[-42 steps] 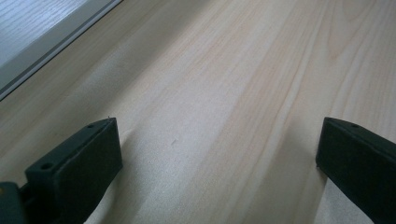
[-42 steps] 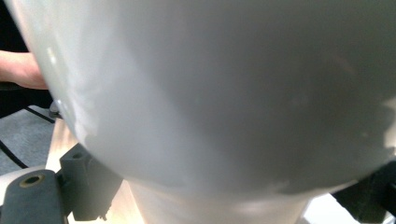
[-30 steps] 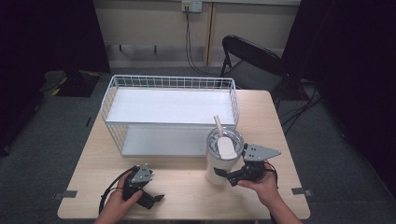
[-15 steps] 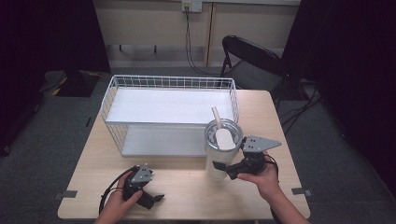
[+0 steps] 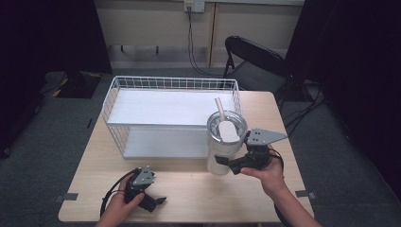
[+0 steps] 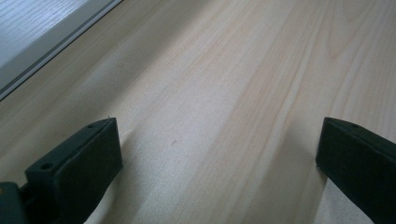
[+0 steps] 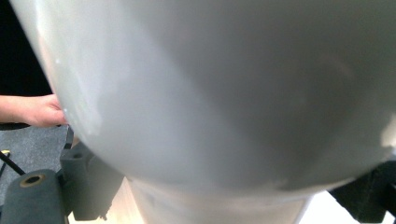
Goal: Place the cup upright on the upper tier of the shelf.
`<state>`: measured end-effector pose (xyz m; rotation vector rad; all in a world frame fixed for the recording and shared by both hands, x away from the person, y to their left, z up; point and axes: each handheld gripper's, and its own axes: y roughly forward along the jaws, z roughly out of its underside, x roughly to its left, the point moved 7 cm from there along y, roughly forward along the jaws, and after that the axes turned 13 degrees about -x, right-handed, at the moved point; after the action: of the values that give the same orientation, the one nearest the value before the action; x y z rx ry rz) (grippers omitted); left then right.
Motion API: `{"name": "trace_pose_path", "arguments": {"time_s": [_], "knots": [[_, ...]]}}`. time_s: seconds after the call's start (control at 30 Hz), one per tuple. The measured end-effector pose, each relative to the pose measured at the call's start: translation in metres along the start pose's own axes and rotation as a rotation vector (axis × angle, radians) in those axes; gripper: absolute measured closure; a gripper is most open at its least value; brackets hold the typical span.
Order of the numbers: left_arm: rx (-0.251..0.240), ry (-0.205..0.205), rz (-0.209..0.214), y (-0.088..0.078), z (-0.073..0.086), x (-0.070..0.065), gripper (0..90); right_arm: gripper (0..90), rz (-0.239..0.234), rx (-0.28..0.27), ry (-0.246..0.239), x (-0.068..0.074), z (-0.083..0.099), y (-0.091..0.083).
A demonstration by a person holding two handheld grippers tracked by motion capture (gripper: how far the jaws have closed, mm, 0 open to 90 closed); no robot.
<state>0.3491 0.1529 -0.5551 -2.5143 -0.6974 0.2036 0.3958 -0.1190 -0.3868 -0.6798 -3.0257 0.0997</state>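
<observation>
A tall white tumbler [image 5: 224, 146] with a clear lid and a straw stands upright at the table's right, just in front of the wire basket [image 5: 172, 82]. My right gripper [image 5: 226, 164] is shut on its lower body from the right. In the right gripper view the tumbler's pale wall [image 7: 224, 93] sits between my right gripper's [image 7: 224, 196] black jaws. My left gripper [image 5: 156, 202] rests low on the wooden table [image 5: 189, 194] near the front left. It is open, and in its own view my left gripper [image 6: 219, 154] has only bare wood between its jaws.
The white wire basket with a white floor takes up the table's back half. A black folding chair [image 5: 255, 61] stands behind the table at the right. Bare wood lies between the two grippers along the front edge.
The right gripper has risen a little with the tumbler, which now sits slightly higher and closer to the basket. The left gripper has stayed put.
</observation>
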Motion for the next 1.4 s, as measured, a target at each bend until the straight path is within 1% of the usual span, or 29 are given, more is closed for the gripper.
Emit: {"name": "trace_pose_path", "arguments": {"time_s": [0.1,0.17,0.27,0.4,0.47,0.67,0.83,0.97,1.1,1.33,1.37,1.4], "knots": [[0.000,0.000,0.000,0.000,0.000,0.000,0.0,10.3,0.000,0.016,0.000,-0.001,-0.005,0.001],[0.000,0.000,0.000,0.000,0.000,0.000,0.0,10.4,-0.002,0.020,0.010,-0.002,-0.008,0.002],[0.000,0.000,0.000,0.000,0.000,0.000,0.0,10.3,0.000,0.019,0.005,-0.003,-0.014,0.003],[0.000,0.000,0.000,0.000,0.000,0.000,0.0,10.4,-0.004,0.009,0.020,-0.003,-0.025,0.005],[0.000,0.000,0.001,0.000,0.000,0.000,0.0,10.4,-0.001,0.009,0.019,-0.003,-0.029,0.007],[0.000,0.000,0.000,0.000,0.000,0.000,0.0,10.4,0.006,0.021,0.019,-0.004,-0.042,0.010],[0.000,0.000,0.000,0.000,0.000,0.000,0.0,10.4,0.009,0.015,0.042,-0.005,-0.053,0.013],[0.000,0.000,0.000,0.000,0.000,0.000,0.0,10.4,0.013,0.024,0.029,-0.006,-0.061,0.014],[0.000,0.000,0.001,0.000,0.000,0.000,0.0,10.4,0.018,0.019,0.043,-0.007,-0.069,0.013],[0.000,0.000,0.000,0.000,0.000,0.000,0.0,10.4,0.032,0.018,0.038,-0.011,-0.084,0.013],[0.000,0.000,0.000,0.000,0.000,0.000,0.0,10.4,0.032,0.018,0.038,-0.011,-0.084,0.013],[-0.005,-0.005,0.000,0.000,0.000,0.000,0.0,10.4,0.032,0.013,0.038,-0.012,-0.088,0.013]]}}
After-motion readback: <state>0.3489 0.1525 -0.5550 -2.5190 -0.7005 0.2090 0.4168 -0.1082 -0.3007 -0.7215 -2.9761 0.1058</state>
